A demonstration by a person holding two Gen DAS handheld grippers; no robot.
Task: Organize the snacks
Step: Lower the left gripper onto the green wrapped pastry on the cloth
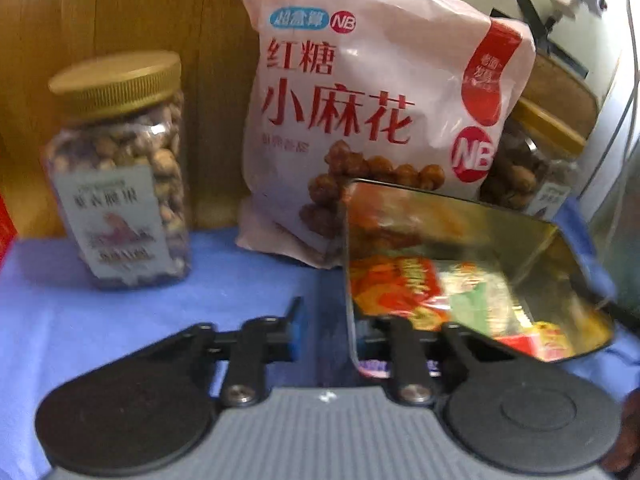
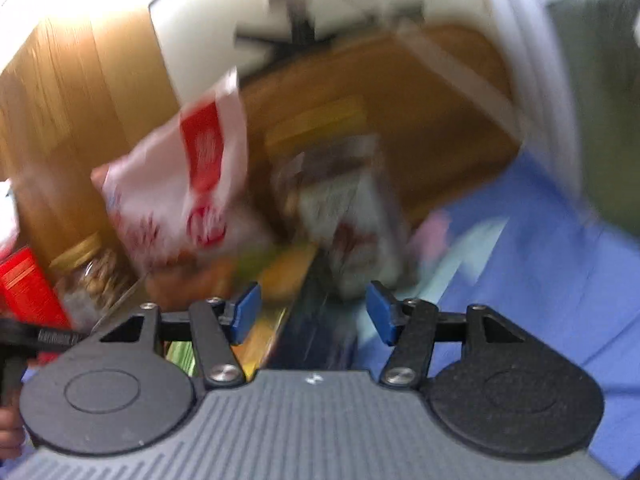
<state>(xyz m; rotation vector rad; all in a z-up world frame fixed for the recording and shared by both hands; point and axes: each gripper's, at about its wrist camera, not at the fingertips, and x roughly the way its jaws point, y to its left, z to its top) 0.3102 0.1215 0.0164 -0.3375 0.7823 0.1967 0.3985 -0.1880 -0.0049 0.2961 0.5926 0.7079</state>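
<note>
Fingers (image 1: 298, 332) of the left gripper (image 1: 332, 332) are closing to their narrowest, and we are reading them as pinching the near-left wall of the tin (image 1: 460, 216), since that wall is passing between them and hiding the right-hand one. Fingers (image 2: 246, 312) of the right gripper (image 2: 314, 314) are standing spread, with nothing pressed between their blue pads; this view is heavily blurred.

We are judging the step in hand to be steadying or shifting the tin while the free gripper is heading for the next snack. The next move is calling for a firm hold on the thin wall, plus a wide, soft grasp suited to a crinkly packet.

The tin is sitting at near right on the blue cloth (image 1: 120, 320) covering the desk. It is rectangular with rounded corners and a mirror-bright gold inside, and it is holding glossy red, orange and green packets (image 1: 400, 292). At far left a clear, ribbed plastic jar (image 1: 120, 168) of nuts is standing upright under a gold screw lid. At far centre a soft pink bag (image 1: 360, 112) is leaning on the wooden panel (image 1: 120, 8), partly covering a second jar (image 1: 520, 176) to its right.
</note>
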